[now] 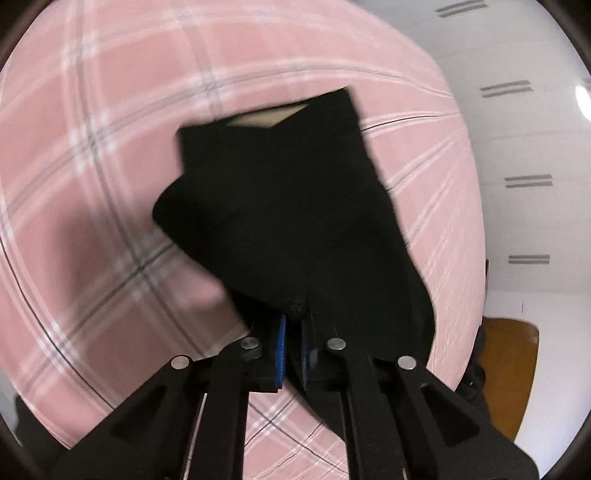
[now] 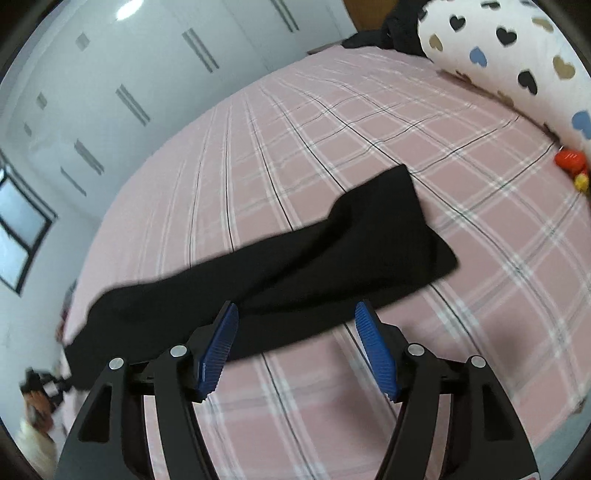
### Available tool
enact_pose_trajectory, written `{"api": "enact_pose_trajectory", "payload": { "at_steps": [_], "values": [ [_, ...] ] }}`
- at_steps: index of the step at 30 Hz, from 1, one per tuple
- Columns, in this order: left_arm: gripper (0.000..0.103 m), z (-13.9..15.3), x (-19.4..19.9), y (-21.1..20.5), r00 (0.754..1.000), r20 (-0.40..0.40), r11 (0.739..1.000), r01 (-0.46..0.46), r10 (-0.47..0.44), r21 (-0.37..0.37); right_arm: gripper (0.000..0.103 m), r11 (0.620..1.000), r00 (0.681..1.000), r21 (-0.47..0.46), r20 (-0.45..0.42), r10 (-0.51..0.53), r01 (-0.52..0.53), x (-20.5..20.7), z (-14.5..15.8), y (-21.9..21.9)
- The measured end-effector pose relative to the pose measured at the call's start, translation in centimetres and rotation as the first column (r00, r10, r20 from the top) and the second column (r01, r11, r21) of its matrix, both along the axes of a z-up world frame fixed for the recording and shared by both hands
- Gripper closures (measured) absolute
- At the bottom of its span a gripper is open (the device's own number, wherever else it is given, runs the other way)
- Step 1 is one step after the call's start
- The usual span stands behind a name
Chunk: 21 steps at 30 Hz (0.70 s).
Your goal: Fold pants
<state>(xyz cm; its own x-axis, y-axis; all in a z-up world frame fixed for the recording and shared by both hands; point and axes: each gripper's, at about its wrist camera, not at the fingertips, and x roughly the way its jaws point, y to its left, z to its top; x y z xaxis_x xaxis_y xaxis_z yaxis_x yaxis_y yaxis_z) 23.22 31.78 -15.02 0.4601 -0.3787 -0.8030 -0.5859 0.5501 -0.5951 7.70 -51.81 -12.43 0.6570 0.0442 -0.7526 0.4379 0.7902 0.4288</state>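
Black pants (image 2: pixel 295 266) lie stretched across a pink plaid bedsheet (image 2: pixel 332 129). In the left wrist view the black pants (image 1: pixel 288 206) run from the far middle down into my left gripper (image 1: pixel 293 321), whose blue pads (image 1: pixel 281 343) are shut on the near end of the fabric. A pale lining shows at the pants' far end. In the right wrist view my right gripper (image 2: pixel 293 310) stands open just over the near edge of the pants, blue pads (image 2: pixel 376 350) wide apart, with cloth lying below the gap and nothing pinched.
A white pillow with coloured hearts (image 2: pixel 517 62) lies at the bed's far right, with small red and yellow toys (image 2: pixel 570 162) beside it. White wardrobe doors (image 2: pixel 129 85) stand past the bed's left side. Dark clothing (image 2: pixel 391 33) sits at the far end. Wooden floor (image 1: pixel 506 365) shows beside the bed.
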Motion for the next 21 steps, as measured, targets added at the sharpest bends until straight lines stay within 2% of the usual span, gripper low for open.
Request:
{"api": "enact_pose_trajectory", "payload": {
  "at_steps": [4,6,8,9,10,11,13,15,16,18,20,21],
  "values": [
    [0.098,1.1,1.4,0.1,0.999,-0.018,0.999,0.04,-0.039,0.034,0.038,0.984,0.994,0.149,-0.047,-0.096,0.102,4.4,-1.6,-2.5],
    [0.098,1.1,2.6,0.4,0.998,-0.037,0.997,0.054,-0.052,0.056,0.038,0.976,0.987,0.162,-0.097,-0.13,0.145,6.6,-2.6,-3.4],
    [0.098,0.4,4.1,0.1,0.997,-0.059,0.996,0.057,-0.053,0.064,0.041,0.975,0.971,0.146,-0.196,-0.138,0.169,9.5,-4.6,-4.2],
    [0.098,0.4,4.4,0.1,0.996,-0.068,0.996,0.056,-0.051,0.064,0.05,0.974,0.963,0.135,-0.226,-0.147,0.18,10.1,-5.2,-4.3],
    [0.099,0.3,4.5,0.0,0.996,-0.07,0.996,0.059,-0.054,0.067,0.092,0.978,0.954,0.108,-0.259,-0.148,0.181,11.7,-6.1,-4.6],
    [0.099,0.7,5.0,0.0,0.995,-0.074,0.995,0.066,-0.061,0.079,0.099,0.975,0.958,0.123,-0.243,-0.151,0.185,12.0,-5.7,-4.8],
    [0.099,2.5,6.1,-0.1,0.995,-0.032,0.992,0.095,-0.092,0.089,0.099,0.976,0.987,0.153,-0.035,-0.154,0.157,11.8,-0.9,-5.2],
    [0.099,5.6,7.2,-0.1,0.99,0.041,0.985,0.128,-0.134,0.114,0.099,0.989,0.984,0.128,0.151,-0.09,0.07,10.6,4.2,-4.6],
    [0.099,6.6,7.4,-0.1,0.987,0.059,0.982,0.141,-0.149,0.129,0.099,0.996,0.98,0.081,0.19,-0.054,0.039,9.5,6.3,-4.0],
    [0.099,7.9,7.5,-0.1,0.98,0.072,0.967,0.168,-0.185,0.19,0.1,0.999,0.983,0.028,0.182,-0.027,0.023,7.7,6.7,-3.7],
    [0.098,6.6,7.3,0.3,0.976,0.049,0.955,0.196,-0.211,0.224,0.1,0.999,0.995,0.041,0.095,-0.035,0.031,5.6,3.1,-4.2],
    [0.098,5.0,7.2,0.4,0.975,0.017,0.952,0.212,-0.222,0.22,0.1,0.996,0.999,0.08,0.018,-0.05,0.048,4.7,0.0,-4.5]
  ]
}}
